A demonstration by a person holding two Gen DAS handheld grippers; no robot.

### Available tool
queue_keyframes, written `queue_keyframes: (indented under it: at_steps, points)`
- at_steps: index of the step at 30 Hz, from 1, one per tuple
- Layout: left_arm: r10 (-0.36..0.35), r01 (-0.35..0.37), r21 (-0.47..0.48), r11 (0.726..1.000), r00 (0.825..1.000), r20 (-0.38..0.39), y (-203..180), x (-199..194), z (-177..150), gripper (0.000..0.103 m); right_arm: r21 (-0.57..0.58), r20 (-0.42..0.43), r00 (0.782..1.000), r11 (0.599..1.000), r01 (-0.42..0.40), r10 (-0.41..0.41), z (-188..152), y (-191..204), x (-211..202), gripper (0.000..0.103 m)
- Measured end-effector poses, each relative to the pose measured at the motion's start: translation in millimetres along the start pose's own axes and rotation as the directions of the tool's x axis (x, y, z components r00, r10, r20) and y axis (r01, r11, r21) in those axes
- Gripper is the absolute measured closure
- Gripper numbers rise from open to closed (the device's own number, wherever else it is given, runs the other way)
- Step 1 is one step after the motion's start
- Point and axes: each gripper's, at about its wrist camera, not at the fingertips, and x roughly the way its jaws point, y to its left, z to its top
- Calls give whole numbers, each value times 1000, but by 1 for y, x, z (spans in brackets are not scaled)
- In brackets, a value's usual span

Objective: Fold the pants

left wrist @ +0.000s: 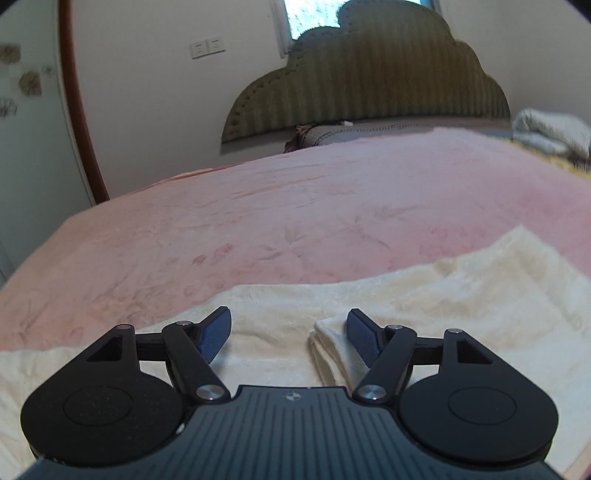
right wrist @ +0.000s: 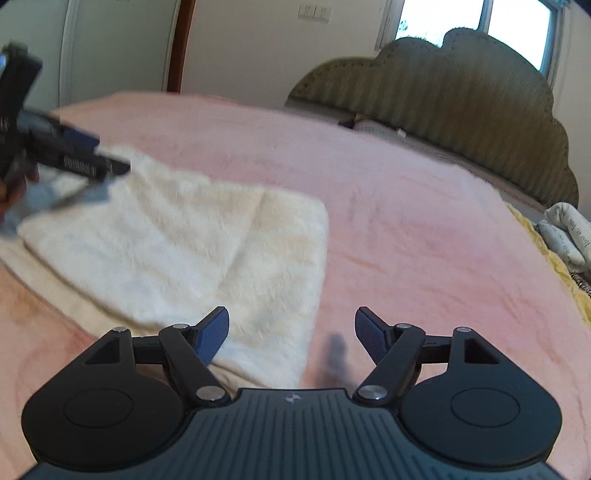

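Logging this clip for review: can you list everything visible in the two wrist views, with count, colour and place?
Pants: one, cream fleece, already folded over in layers, lying on the near part of the bed.
Blanket: one, pink with a faint leaf pattern, covering the bed.
Headboard: one, olive green, scalloped, at the far end against the wall.
Bundled bedding: one, white with small print, at the bed's right edge.
Wall switches: one pair, white, on the wall left of the headboard.
Window: one, bright, behind the headboard.
Door frame: one, reddish brown, far left.
Left gripper: black with blue pads, open, over the pants.
Right gripper: black with blue pads, open, over the pants' right edge.
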Motion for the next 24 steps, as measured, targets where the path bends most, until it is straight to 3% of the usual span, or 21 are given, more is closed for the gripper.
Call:
queue_keyframes:
  at_steps: [2,5,9,11,13,16,18,21,23,24]
  points:
    - [7,-7,-15,1000,1000,15,4,-3,2,30,44,60,996,997,-64,62,9,7,-4,28]
    - [65,-65,-10,998,998,25,6,-8,1,29,33,131,967,974,-225,219,22,37,-3,28]
    - [43,-43,-81,996,999,-4,25,-13,-5,27,-178,133,901,904,-388,413,28,98,-4,29]
    - [30,-33,-132,991,999,-25,35,-17,-9,26,-302,104,901,877,-375,421,25,122,-4,33]
    - [22,-28,-180,983,999,-37,44,-20,-11,26,-405,78,921,856,-321,382,19,139,-2,42]
    - [4,-13,-234,972,999,-40,54,-24,-12,26,-439,103,934,859,-265,341,17,142,-4,59]
    - [-23,11,-265,964,999,-40,57,-29,-10,26,-433,123,939,869,-241,322,17,137,-5,63]
    - [-138,120,-328,937,990,-32,65,-41,-10,26,-463,115,951,863,-203,286,15,141,3,72]
    - [-243,213,-375,902,969,-33,69,-47,-10,26,-469,114,949,858,-209,293,12,143,3,87]
    - [-291,255,-399,881,956,-33,71,-51,-11,26,-463,117,946,859,-219,304,13,143,3,89]
